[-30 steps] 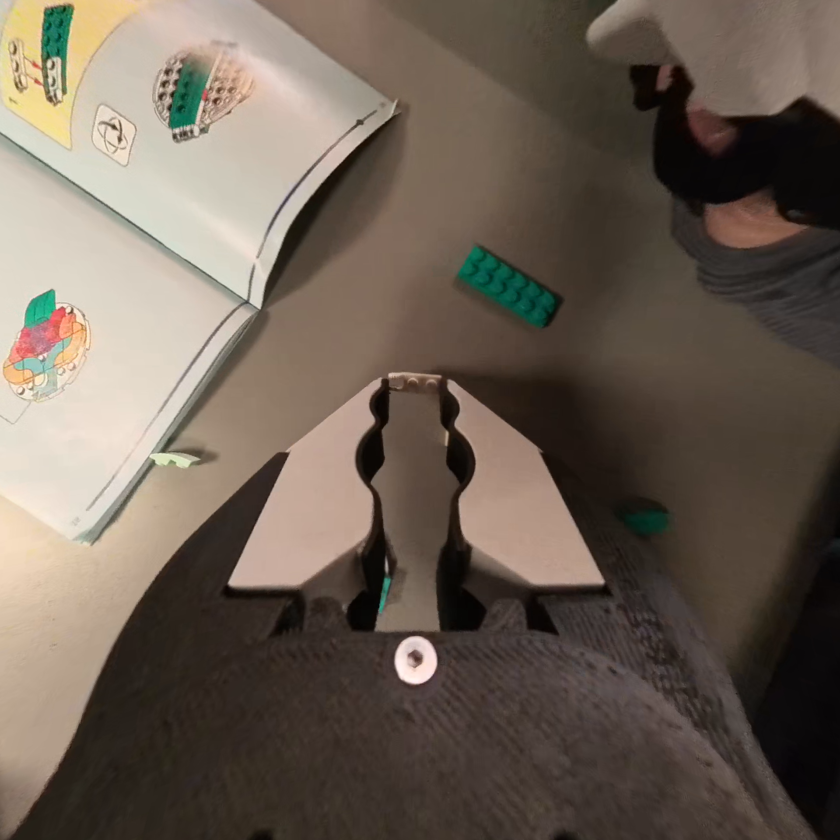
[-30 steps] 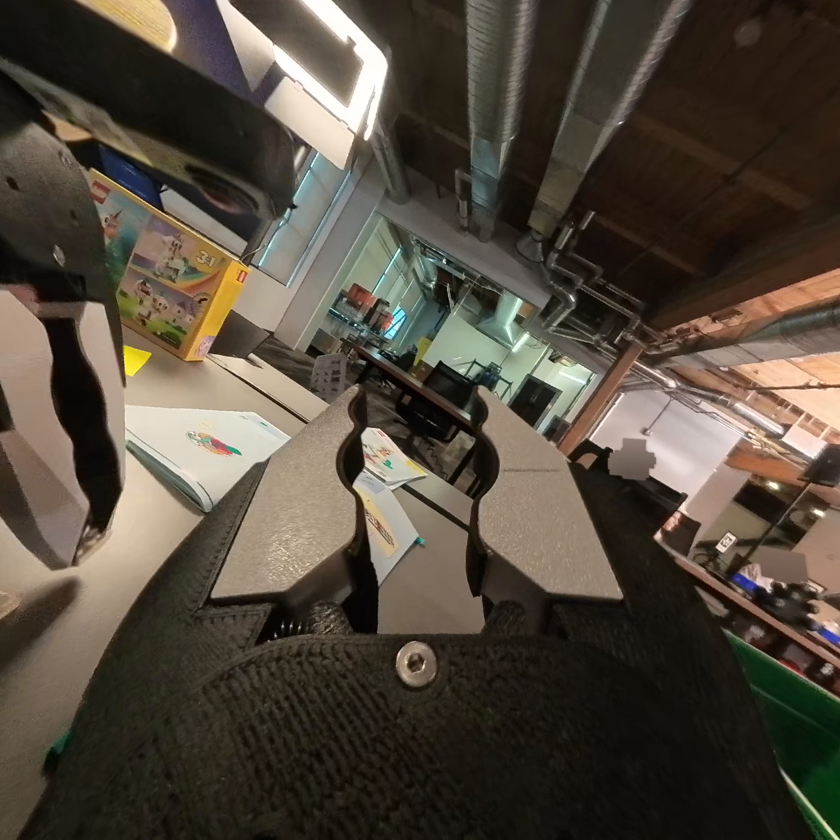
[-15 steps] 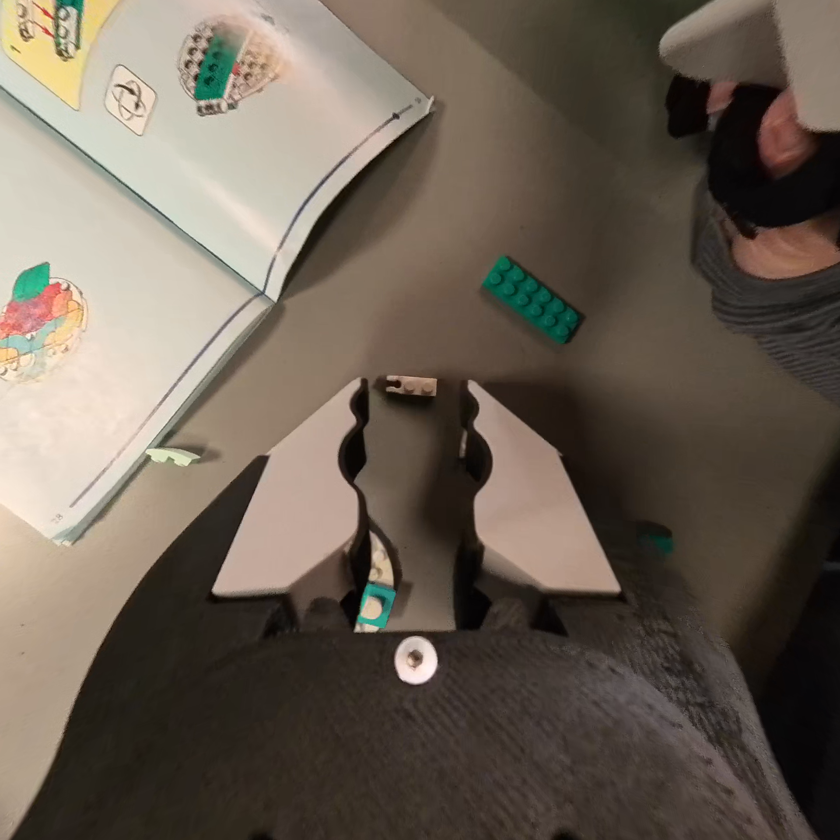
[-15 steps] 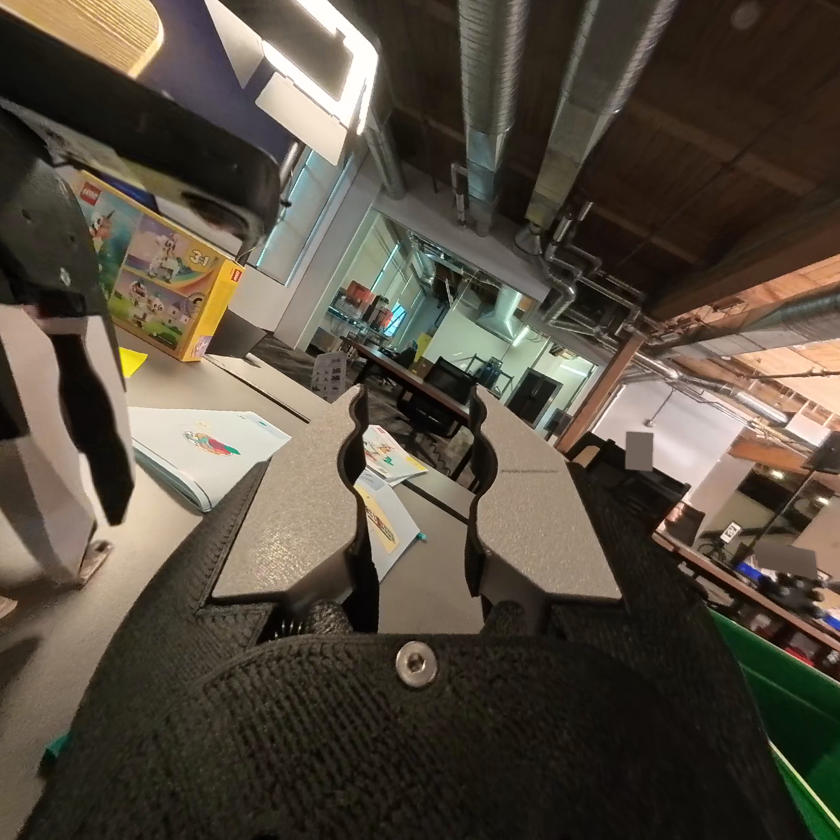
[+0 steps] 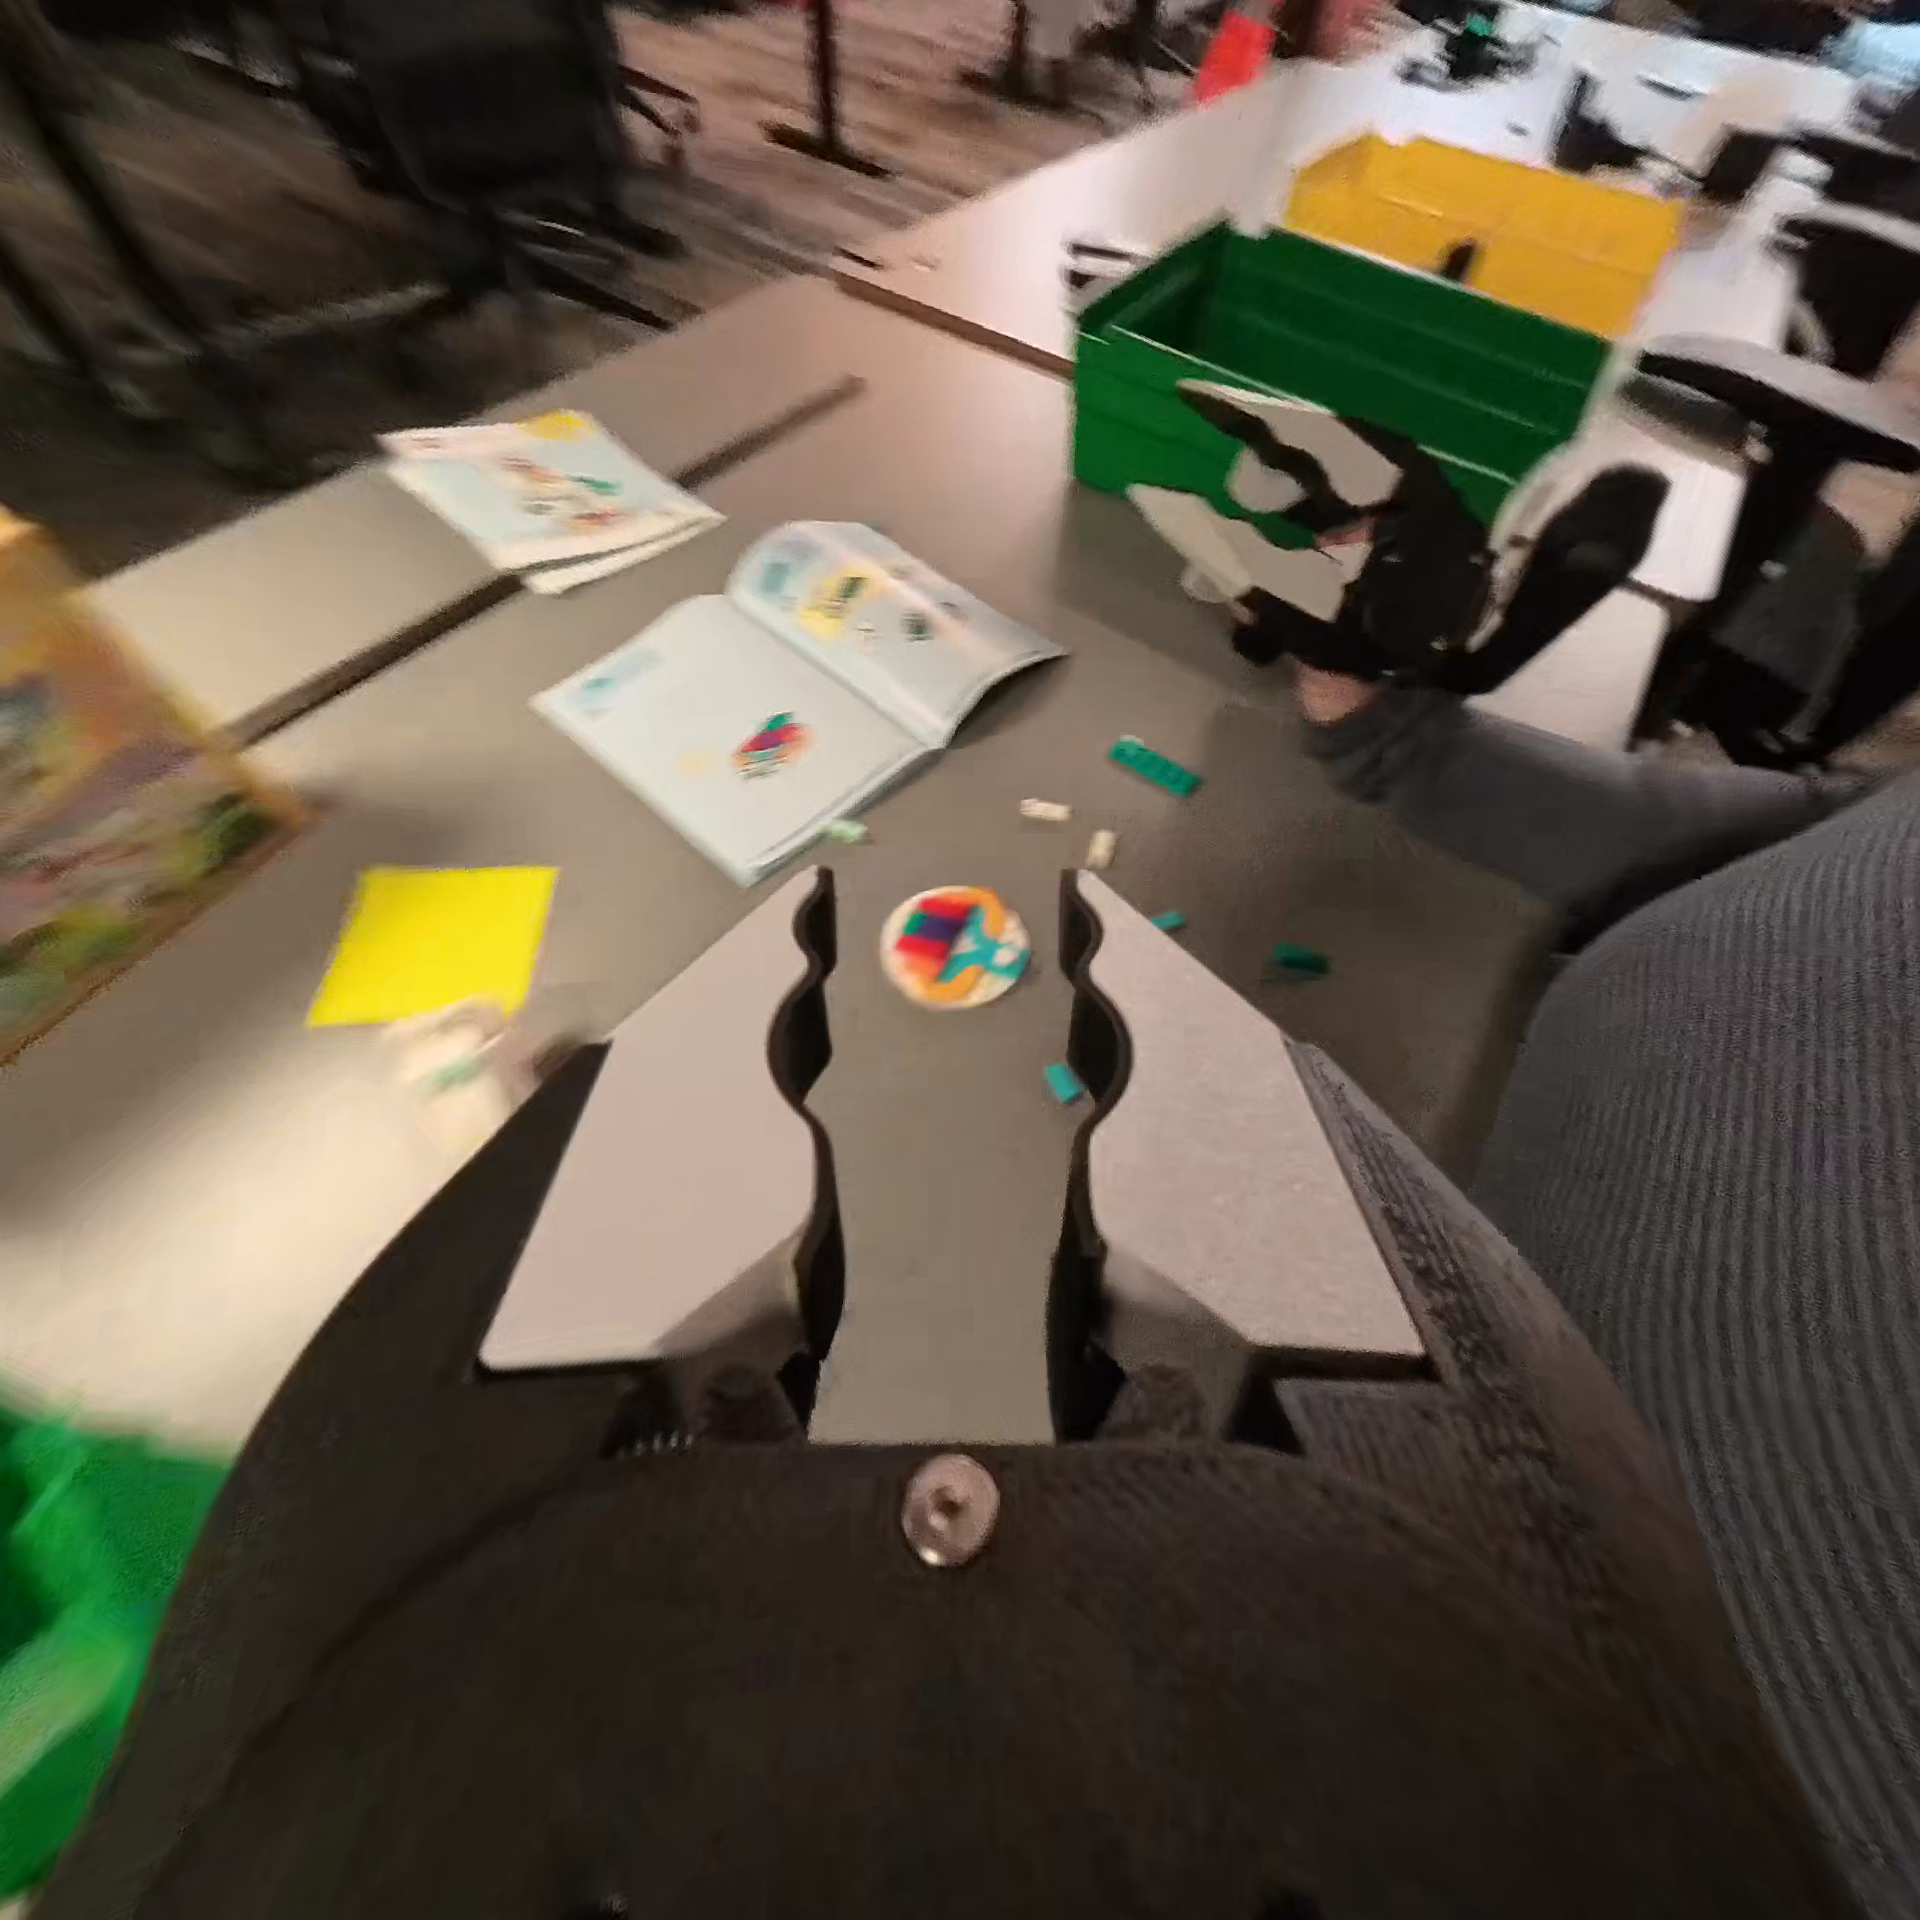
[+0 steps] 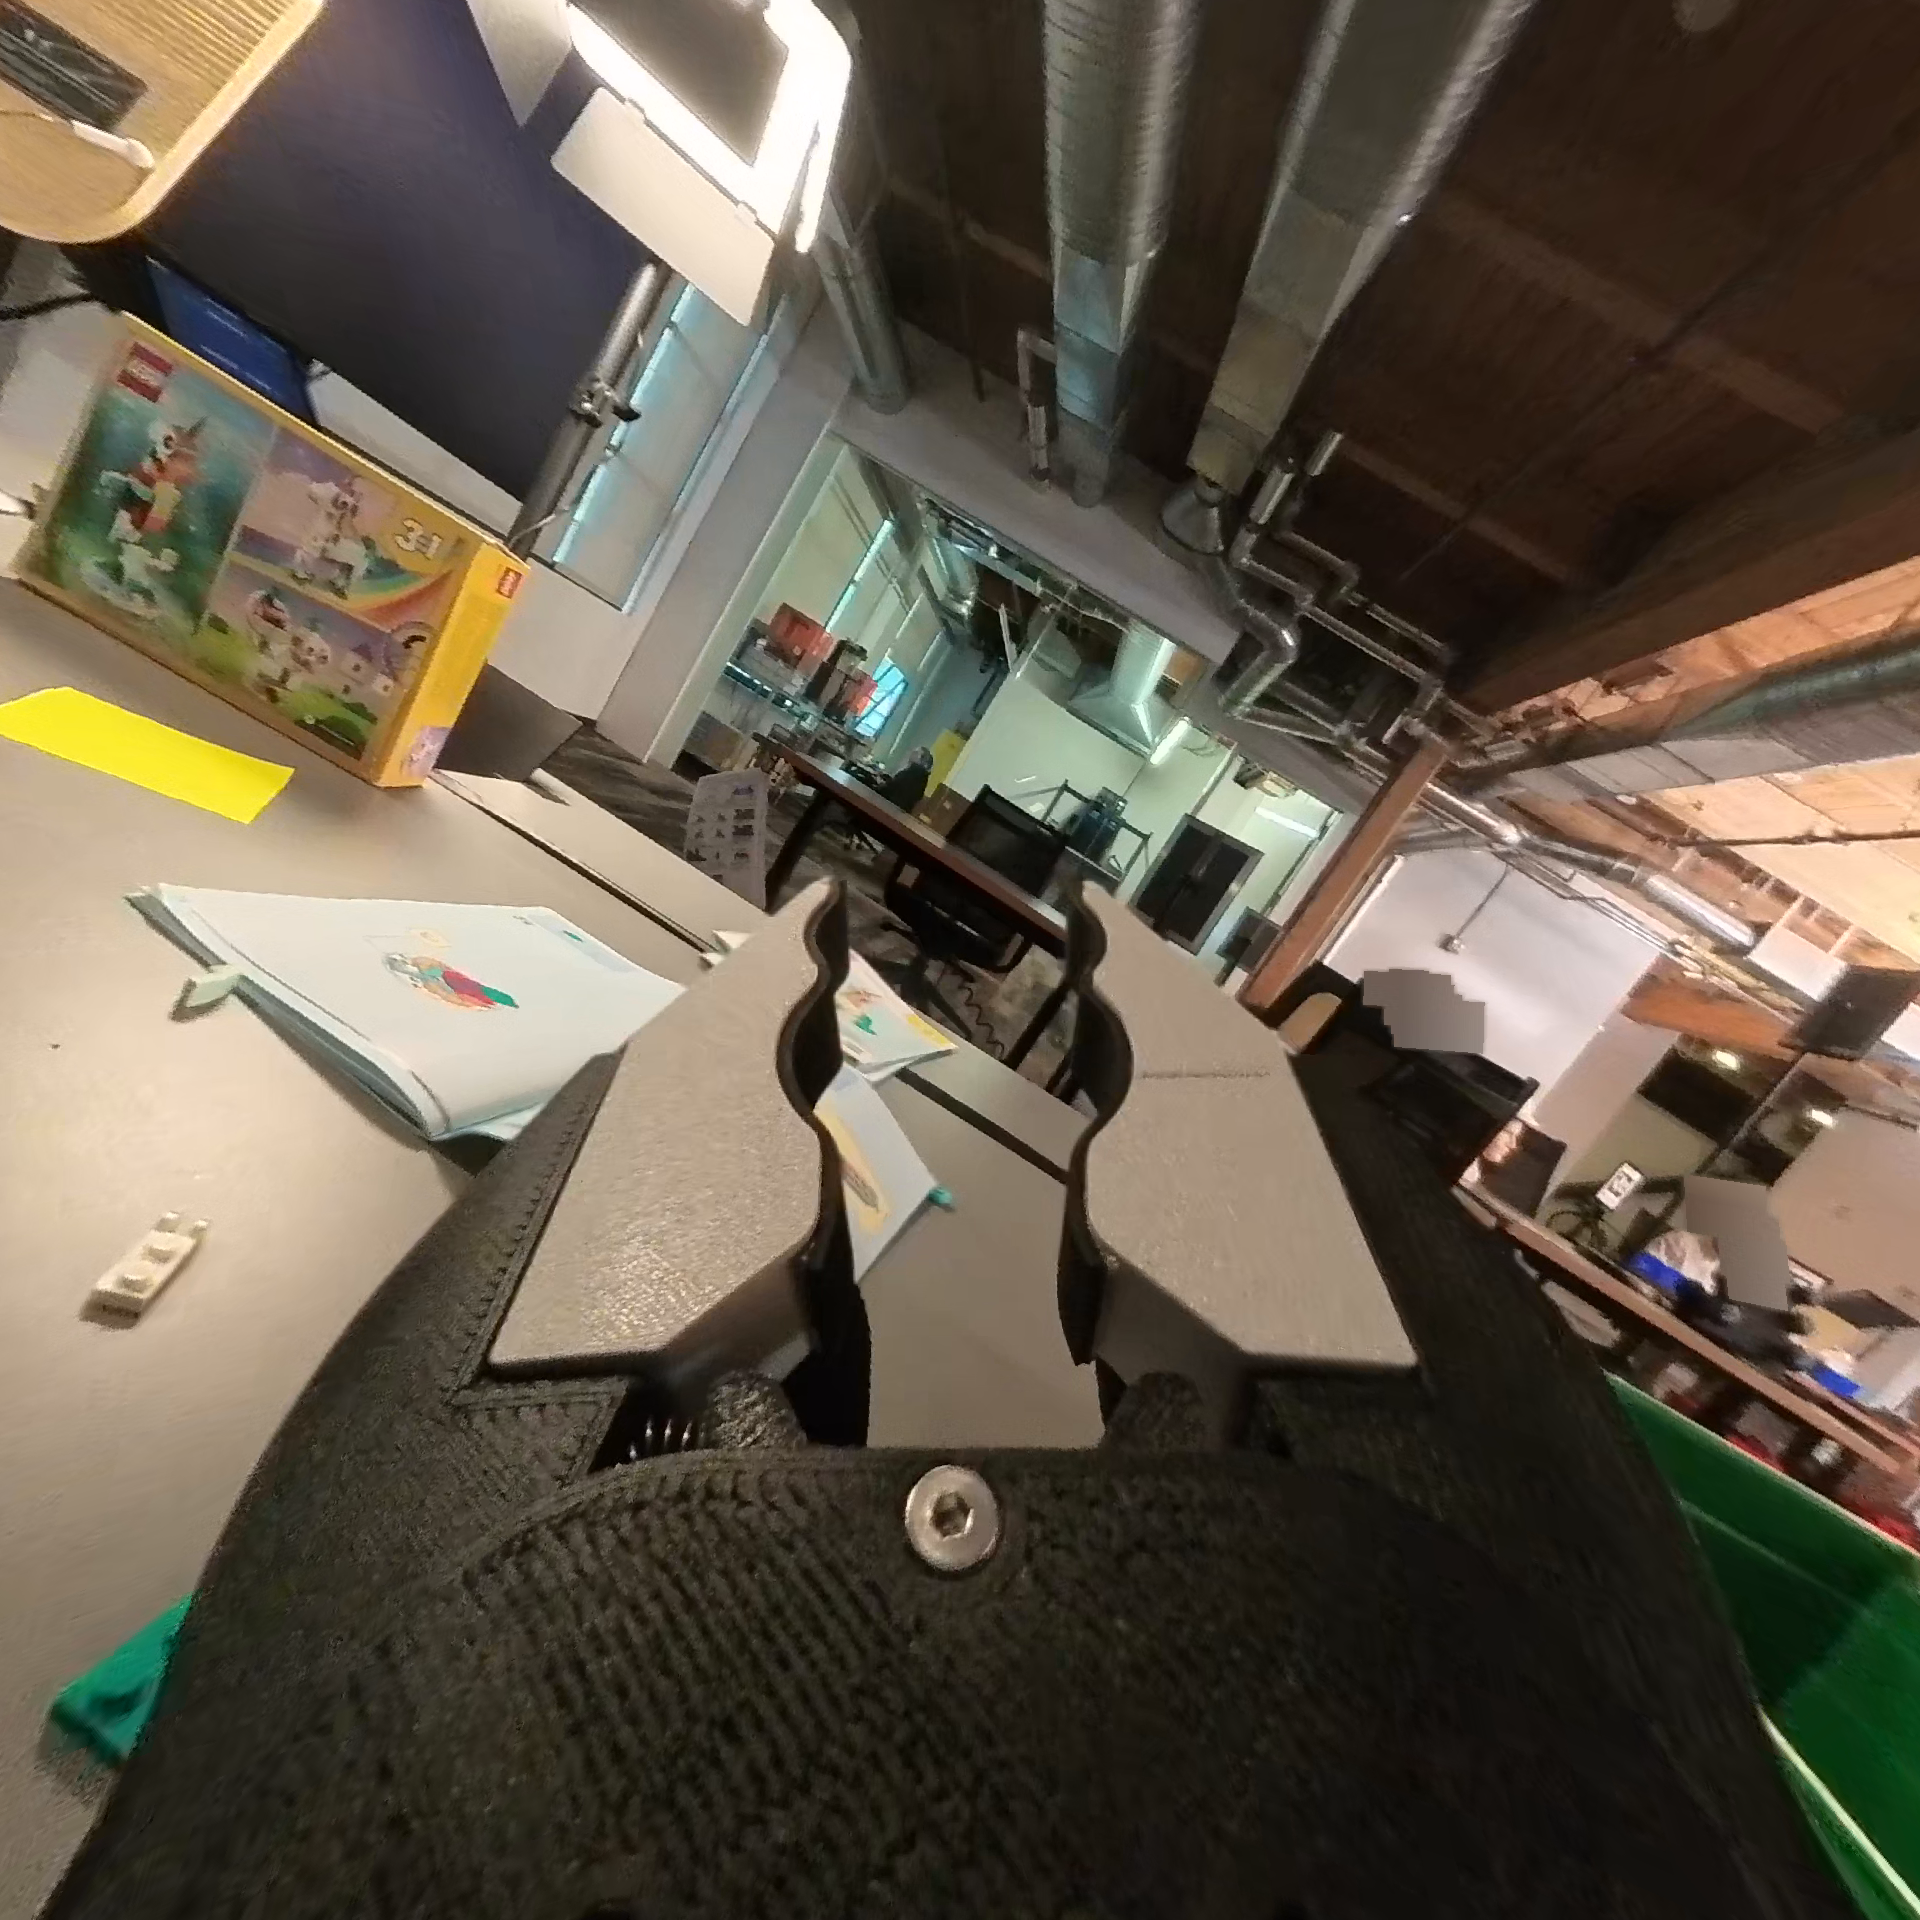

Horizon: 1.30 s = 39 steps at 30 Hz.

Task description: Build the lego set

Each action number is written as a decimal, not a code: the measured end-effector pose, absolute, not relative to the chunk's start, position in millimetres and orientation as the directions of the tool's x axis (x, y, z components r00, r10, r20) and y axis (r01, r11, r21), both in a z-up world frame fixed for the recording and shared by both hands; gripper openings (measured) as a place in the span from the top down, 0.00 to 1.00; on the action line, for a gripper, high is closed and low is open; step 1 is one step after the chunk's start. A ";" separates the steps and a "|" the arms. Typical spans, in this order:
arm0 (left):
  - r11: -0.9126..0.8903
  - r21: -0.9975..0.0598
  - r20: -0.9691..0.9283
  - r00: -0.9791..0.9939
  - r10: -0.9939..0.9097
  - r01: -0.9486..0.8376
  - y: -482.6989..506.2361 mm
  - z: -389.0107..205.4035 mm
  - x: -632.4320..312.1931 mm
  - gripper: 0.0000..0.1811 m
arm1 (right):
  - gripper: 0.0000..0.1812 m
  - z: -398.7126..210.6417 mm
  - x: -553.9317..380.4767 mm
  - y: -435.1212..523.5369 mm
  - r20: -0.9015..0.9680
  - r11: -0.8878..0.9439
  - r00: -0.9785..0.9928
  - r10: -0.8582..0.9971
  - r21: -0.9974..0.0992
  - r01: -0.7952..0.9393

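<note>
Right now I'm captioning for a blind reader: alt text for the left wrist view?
Open left claw above a grey table, framing a round multicoloured lego build; an open instruction booklet and scattered teal pieces lie beyond.

**Count on the grey table**

One round multicoloured build [image 5: 954, 945], one open instruction booklet [image 5: 790, 696], one stack of closed booklets [image 5: 551, 499], one yellow sheet [image 5: 436, 943], one set box [image 6: 270, 571], two green bins [image 5: 1340, 353], several loose teal and white pieces.
</note>
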<state>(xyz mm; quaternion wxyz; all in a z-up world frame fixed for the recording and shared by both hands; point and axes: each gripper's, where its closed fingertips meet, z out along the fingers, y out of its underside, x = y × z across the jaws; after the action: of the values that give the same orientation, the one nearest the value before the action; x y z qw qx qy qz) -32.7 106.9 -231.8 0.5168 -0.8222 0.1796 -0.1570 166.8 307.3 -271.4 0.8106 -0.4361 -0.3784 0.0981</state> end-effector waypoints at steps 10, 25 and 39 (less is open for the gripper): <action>-0.400 -0.916 0.027 0.999 -0.020 0.017 1.6 -216.7 -194.2 0.76 | 0.78 -271.1 183.3 323.5 0.508 0.560 0.762 0.402 -0.795 0.234; -0.511 -0.859 -0.094 0.974 0.207 0.025 -49.9 -255.5 -288.4 0.76 | 0.78 -279.6 196.1 341.1 0.497 0.479 0.803 0.329 -0.821 0.312; -0.816 -0.575 0.002 0.998 -0.067 -0.054 -27.2 -342.8 -296.1 0.84 | 0.78 -283.9 194.7 341.8 0.533 0.463 0.790 0.302 -0.807 0.367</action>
<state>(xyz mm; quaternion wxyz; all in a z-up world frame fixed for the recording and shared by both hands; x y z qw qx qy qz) -296.1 -27.2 -342.8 0.3016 -0.9529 0.0316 -0.0110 194.7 341.8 -283.9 0.7919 -0.5177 -0.3233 -0.0204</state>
